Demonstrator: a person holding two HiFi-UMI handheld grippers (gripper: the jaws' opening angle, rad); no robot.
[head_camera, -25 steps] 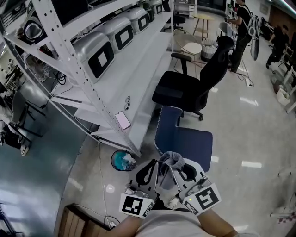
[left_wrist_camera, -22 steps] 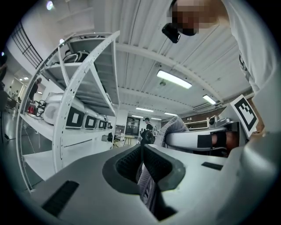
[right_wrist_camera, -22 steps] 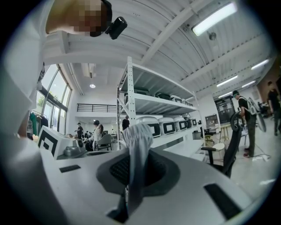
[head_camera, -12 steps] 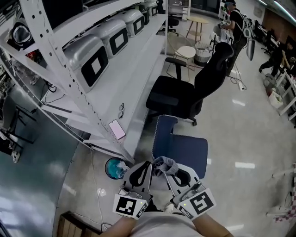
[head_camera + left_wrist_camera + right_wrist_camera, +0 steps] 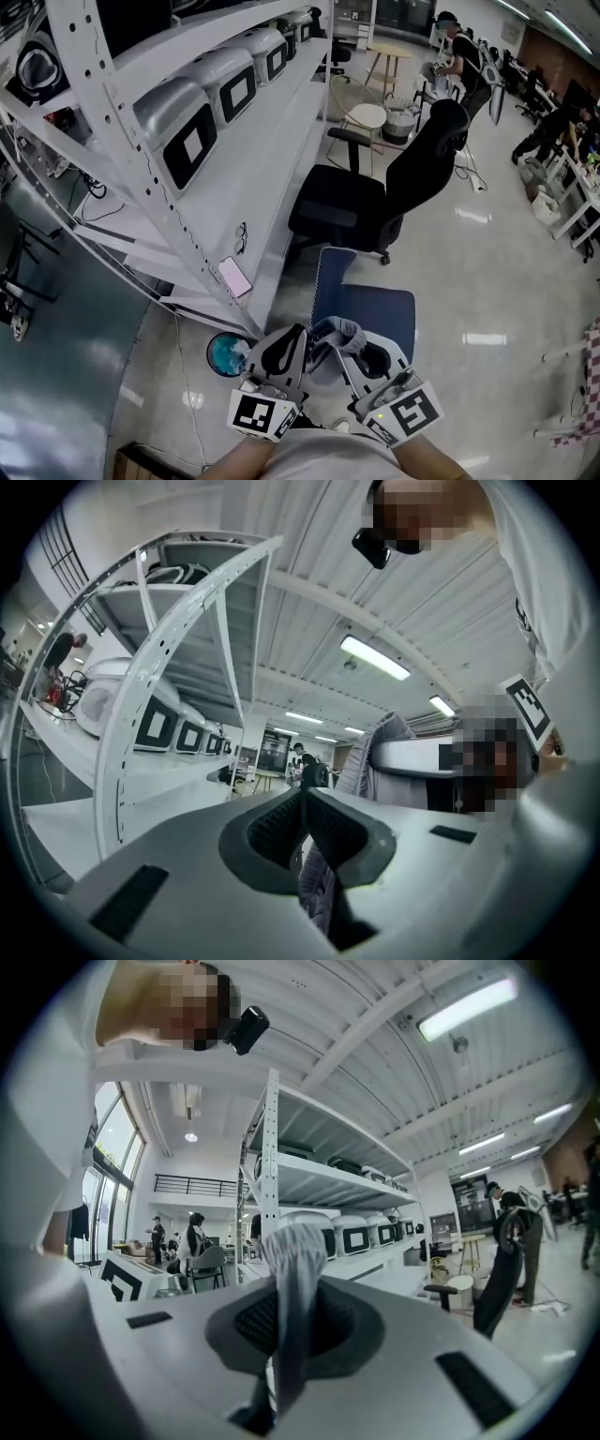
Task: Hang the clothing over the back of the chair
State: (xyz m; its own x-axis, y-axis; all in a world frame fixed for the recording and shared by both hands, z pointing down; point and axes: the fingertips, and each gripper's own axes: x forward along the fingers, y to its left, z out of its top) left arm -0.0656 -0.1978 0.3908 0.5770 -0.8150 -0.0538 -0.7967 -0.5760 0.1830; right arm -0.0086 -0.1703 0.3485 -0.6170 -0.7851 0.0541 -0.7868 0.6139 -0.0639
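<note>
Both jaws are clamped on the grey clothing (image 5: 339, 327): the left gripper (image 5: 303, 803) pinches one bunched edge, the right gripper (image 5: 281, 1288) another, and the garment is held between them just near of the blue chair (image 5: 375, 309). To do this well I should spread the grippers apart, lift the cloth clear over the chair's back (image 5: 328, 272), then lower it so it drapes evenly. Since a second ago the garment has closed on the chair, with the grip unchanged.

I saw only a bunched fold of grey garment (image 5: 339, 328) between left gripper (image 5: 296, 334) and right gripper (image 5: 349, 339), the rest hidden under them, near edge of the blue chair (image 5: 375, 305) covered, my forearms (image 5: 239, 457) cut by the bottom edge, far-off person (image 5: 457, 56) too small to read
</note>
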